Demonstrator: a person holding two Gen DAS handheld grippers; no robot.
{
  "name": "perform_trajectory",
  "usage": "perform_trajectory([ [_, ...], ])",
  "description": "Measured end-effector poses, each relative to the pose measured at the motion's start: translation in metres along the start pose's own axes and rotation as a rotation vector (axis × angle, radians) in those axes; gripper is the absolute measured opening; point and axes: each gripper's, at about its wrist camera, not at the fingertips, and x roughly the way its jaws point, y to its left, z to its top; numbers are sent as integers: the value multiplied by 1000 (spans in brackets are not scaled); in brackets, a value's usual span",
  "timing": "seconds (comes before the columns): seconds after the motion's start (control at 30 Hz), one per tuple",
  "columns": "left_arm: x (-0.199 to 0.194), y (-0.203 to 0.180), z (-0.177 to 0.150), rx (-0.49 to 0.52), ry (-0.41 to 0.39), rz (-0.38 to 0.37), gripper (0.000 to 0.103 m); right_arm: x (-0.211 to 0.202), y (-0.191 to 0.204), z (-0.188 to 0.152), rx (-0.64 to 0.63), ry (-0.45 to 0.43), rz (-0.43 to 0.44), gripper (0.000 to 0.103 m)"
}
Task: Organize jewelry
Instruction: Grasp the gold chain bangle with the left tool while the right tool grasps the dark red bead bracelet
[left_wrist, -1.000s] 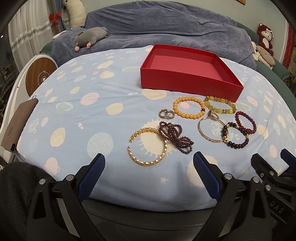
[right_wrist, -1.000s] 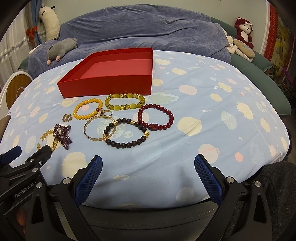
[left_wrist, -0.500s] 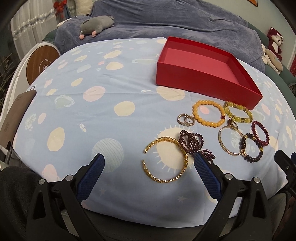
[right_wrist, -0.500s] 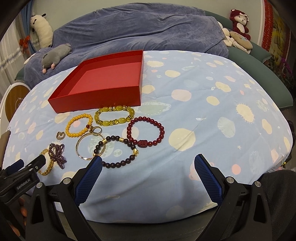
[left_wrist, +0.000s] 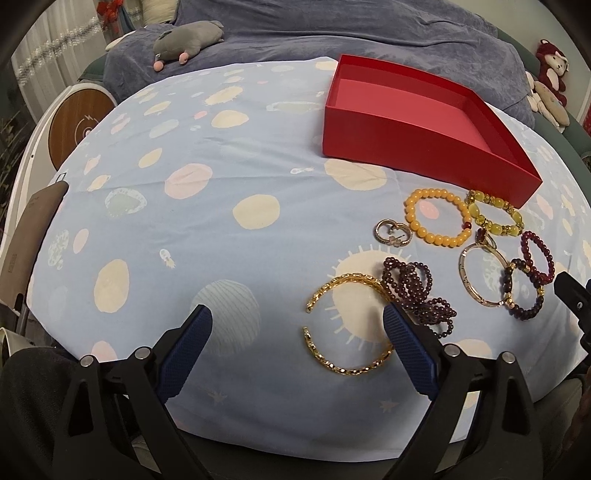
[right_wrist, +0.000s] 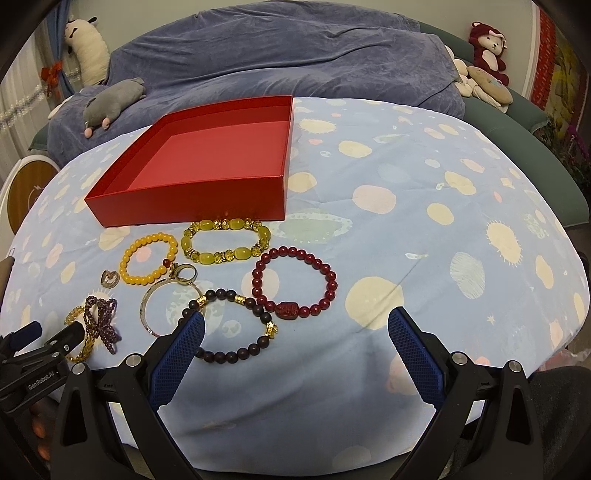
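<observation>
- Left gripper (left_wrist: 295, 334) and right gripper (right_wrist: 295, 341) both hang wide open, holding nothing
- Empty shallow red cardboard box (right_wrist: 207, 201) sits behind the bracelets on the spotted blue cloth (right_wrist: 424, 236)
- Risk: open gold chain cuff (left_wrist: 345, 325) touches the tangled dark purple bead strand (left_wrist: 417, 291); lifting one may drag the other

Left gripper (left_wrist: 295, 343): black plastic frame, silver screws, blue cross-hatched finger pads (left_wrist: 184, 349). Right gripper (right_wrist: 295, 347): same build. White "GenRobot.AI" lettering on left gripper's side, seen from right wrist view.
</observation>
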Motion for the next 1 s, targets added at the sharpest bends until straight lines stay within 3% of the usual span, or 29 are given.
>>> perform_trajectory([
  [0.13, 7, 5, 0, -17, 31, -18, 77, 4, 1, 1, 1, 6, -1, 96],
  [0.3, 6, -2, 0, 23, 11, -10, 67, 6, 2, 3, -1, 9, 2, 96],
  [0.4, 4, -6, 0, 45, -2, -20, 56, 7, -1, 5, 9, 13, 0, 96],
  [0.53, 1, -15, 1, 86, -13, -55, 13, 10, -6, 7, 15, 27, -1, 95],
  [0.57, 1, -15, 2, 81, -10, -70, 8, 11, -8, 9, 15, 31, 1, 92],
  [0.8, 3, -9, 8, 43, 3, -96, 3, 26, -15, 23, 13, 59, 12, 78],
  [1.0, 4, 0, 12, 15, 3, -98, 3, 46, -20, 31, 33, 106, 34, 58],
])
